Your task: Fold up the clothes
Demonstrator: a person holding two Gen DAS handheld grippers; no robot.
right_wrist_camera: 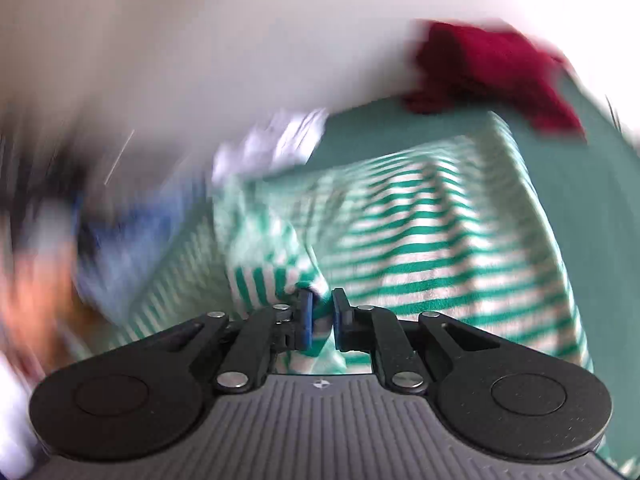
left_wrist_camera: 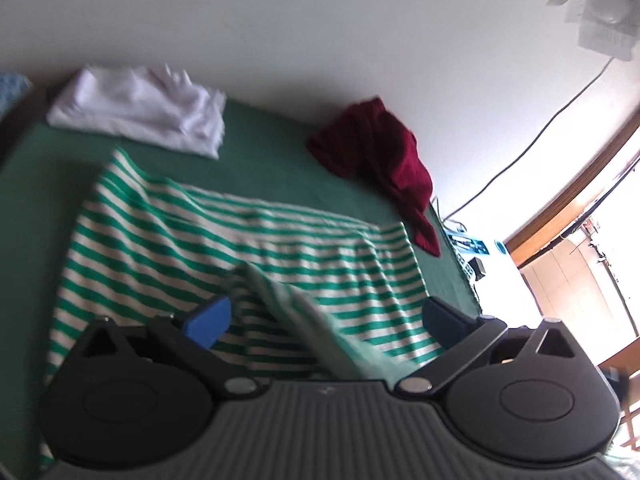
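Observation:
A green-and-white striped garment (left_wrist_camera: 224, 240) lies spread over the green table cover (left_wrist_camera: 272, 164). My left gripper (left_wrist_camera: 324, 320) hovers just above its near edge, jaws wide open, with a loose fold of the fabric rising between the blue pads (left_wrist_camera: 210, 322). In the right wrist view the same striped garment (right_wrist_camera: 432, 248) is blurred by motion. My right gripper (right_wrist_camera: 320, 312) is shut on a bunched edge of it, with cloth pinched between the pads.
A folded white garment (left_wrist_camera: 140, 108) sits at the table's far left, seen blurred as white cloth (right_wrist_camera: 272, 144). A crumpled dark red garment (left_wrist_camera: 380, 152), also (right_wrist_camera: 492, 68), lies at the far right corner by the wall. A cable (left_wrist_camera: 532, 144) hangs down the wall.

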